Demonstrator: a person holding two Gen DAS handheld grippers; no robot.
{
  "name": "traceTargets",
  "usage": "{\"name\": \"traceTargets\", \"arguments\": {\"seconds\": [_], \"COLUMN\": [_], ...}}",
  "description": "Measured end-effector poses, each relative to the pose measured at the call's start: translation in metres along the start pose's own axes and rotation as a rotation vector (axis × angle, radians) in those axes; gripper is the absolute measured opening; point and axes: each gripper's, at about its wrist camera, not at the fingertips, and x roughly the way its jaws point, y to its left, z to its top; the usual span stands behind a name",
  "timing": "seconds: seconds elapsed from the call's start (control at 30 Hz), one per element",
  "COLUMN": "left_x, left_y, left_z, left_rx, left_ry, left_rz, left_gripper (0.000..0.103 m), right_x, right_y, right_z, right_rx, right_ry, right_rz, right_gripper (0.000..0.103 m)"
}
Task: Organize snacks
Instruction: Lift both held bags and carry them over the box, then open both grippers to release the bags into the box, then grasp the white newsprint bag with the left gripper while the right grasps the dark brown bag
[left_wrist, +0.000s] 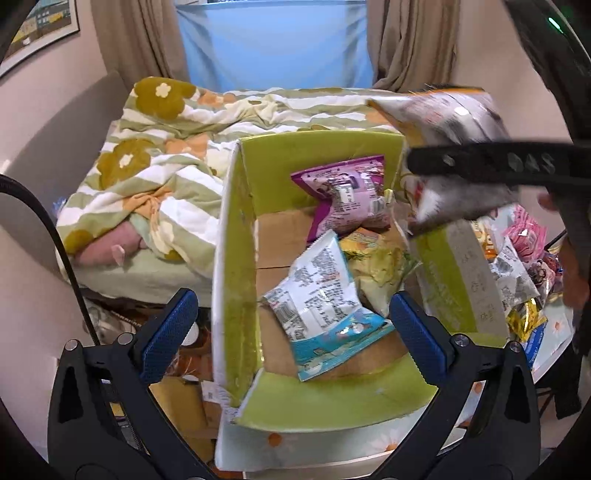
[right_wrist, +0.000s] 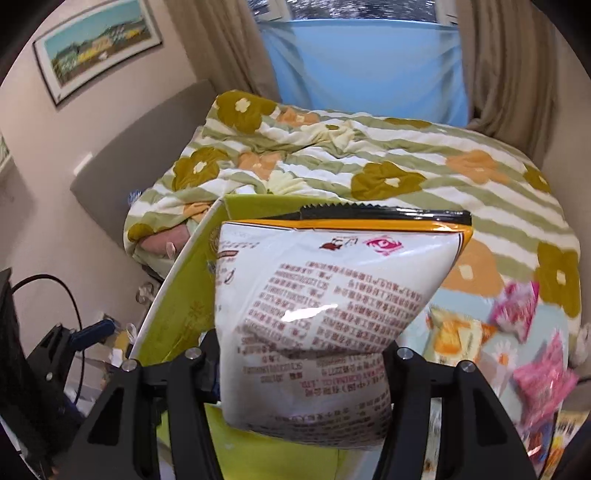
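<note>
A green cardboard box (left_wrist: 240, 258) stands open on the table and holds a purple packet (left_wrist: 347, 195), a white and blue packet (left_wrist: 321, 295) and a yellow packet (left_wrist: 380, 258). My left gripper (left_wrist: 291, 325) is open and empty, just above the box's near end. My right gripper (right_wrist: 301, 369) is shut on a large white chip bag (right_wrist: 325, 314) with an orange edge. In the left wrist view the bag (left_wrist: 450, 118) hangs over the box's far right corner, with a right gripper finger (left_wrist: 480, 162) across it.
Loose snack packets (left_wrist: 517, 269) lie on the flowered tablecloth right of the box; pink ones (right_wrist: 539, 380) and an orange one (right_wrist: 458, 332) show in the right wrist view. A bed with a flowered quilt (right_wrist: 369, 162) is behind. A black cable (left_wrist: 55, 236) hangs left.
</note>
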Motion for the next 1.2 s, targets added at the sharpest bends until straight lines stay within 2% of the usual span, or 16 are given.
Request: {"name": "traceTargets", "arguments": {"seconds": [0.17, 0.23, 0.27, 0.3, 0.4, 0.57, 0.77, 1.1, 1.2], "left_x": [0.005, 0.008, 0.009, 0.010, 0.013, 0.012, 0.002, -0.024, -0.037], "left_y": [0.009, 0.011, 0.011, 0.012, 0.011, 0.009, 0.006, -0.012, -0.024], "left_z": [0.002, 0.002, 0.002, 0.002, 0.000, -0.001, 0.002, 0.016, 0.021], "left_rx": [-0.020, -0.025, -0.027, -0.028, -0.026, -0.018, -0.007, 0.036, 0.049], "left_ry": [0.018, 0.024, 0.029, 0.033, 0.042, 0.050, 0.029, -0.032, -0.067], "left_rz": [0.009, 0.012, 0.015, 0.016, 0.022, 0.023, 0.020, -0.011, -0.019], "left_gripper": [0.102, 0.102, 0.102, 0.102, 0.102, 0.102, 0.102, 0.102, 0.103], "right_x": [0.031, 0.038, 0.040, 0.041, 0.037, 0.028, 0.004, -0.068, -0.098], "right_y": [0.018, 0.020, 0.020, 0.020, 0.016, 0.008, -0.004, -0.017, -0.025], "right_z": [0.027, 0.032, 0.033, 0.035, 0.032, 0.018, 0.011, 0.000, -0.009], "right_rx": [-0.074, -0.073, -0.070, -0.066, -0.058, -0.059, -0.034, 0.001, -0.005], "right_ry": [0.033, 0.030, 0.028, 0.022, -0.007, -0.005, -0.034, -0.131, -0.152], "right_rz": [0.037, 0.046, 0.053, 0.060, 0.065, 0.038, 0.022, -0.027, -0.070], "right_gripper": [0.054, 0.063, 0.080, 0.102, 0.103, 0.103, 0.103, 0.103, 0.103]}}
